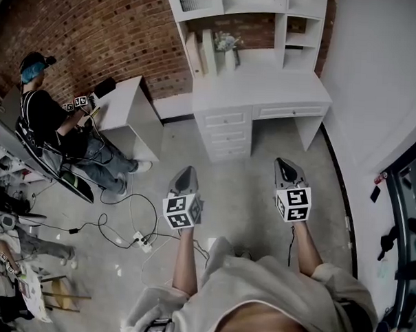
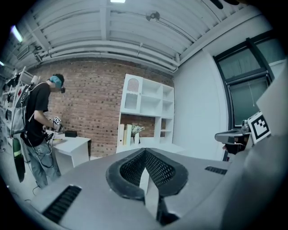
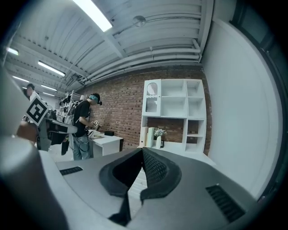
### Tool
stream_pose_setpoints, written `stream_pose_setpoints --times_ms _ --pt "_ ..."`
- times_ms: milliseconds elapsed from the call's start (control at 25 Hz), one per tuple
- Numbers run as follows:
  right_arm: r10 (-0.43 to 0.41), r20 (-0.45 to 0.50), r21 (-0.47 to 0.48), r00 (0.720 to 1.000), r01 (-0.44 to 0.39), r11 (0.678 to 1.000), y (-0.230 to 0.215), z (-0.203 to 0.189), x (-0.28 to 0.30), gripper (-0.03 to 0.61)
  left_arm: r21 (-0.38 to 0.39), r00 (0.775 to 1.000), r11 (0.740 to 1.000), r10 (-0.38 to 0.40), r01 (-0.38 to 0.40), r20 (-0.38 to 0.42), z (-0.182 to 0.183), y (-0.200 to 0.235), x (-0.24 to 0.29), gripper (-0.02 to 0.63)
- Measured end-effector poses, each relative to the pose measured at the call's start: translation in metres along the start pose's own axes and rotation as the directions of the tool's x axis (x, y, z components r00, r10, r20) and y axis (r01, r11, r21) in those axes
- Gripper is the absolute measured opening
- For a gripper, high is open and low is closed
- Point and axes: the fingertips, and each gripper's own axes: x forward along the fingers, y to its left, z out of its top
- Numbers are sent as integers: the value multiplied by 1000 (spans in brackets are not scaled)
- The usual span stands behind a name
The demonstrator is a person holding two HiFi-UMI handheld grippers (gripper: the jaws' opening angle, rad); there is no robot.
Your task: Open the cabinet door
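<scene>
- In front of the white desk unit (image 1: pixel 266 85), well apart from it, the left gripper (image 1: pixel 188 170) and right gripper (image 1: pixel 282 161) are hovering, both pointing toward it.
- Both pairs of tongs are sitting pressed together, gripping nothing.
- The cabinet door (image 2: pixel 132 93) is occupying the unit's upper left compartment and appears closed.
- Judgement: the door is looking light, rigid and hinged. Its free edge is the likely hold, as no knob is discernible.

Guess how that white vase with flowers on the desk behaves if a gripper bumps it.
Likely tippy: the vase looks tall and narrow, with flowers sticking out above it. Probably rigid and breakable, ceramic or glass by its smooth white look, though too small to be sure. It stands beside upright books, which might stop a fall that way.
</scene>
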Motion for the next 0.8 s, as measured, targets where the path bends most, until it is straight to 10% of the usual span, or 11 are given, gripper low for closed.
stream_pose_setpoints --times_ms 800 --pt "-5 1 -12 1000 6 1000 -38 5 165 14 -3 1000 1000 -10 10 7 16 69 169 26"
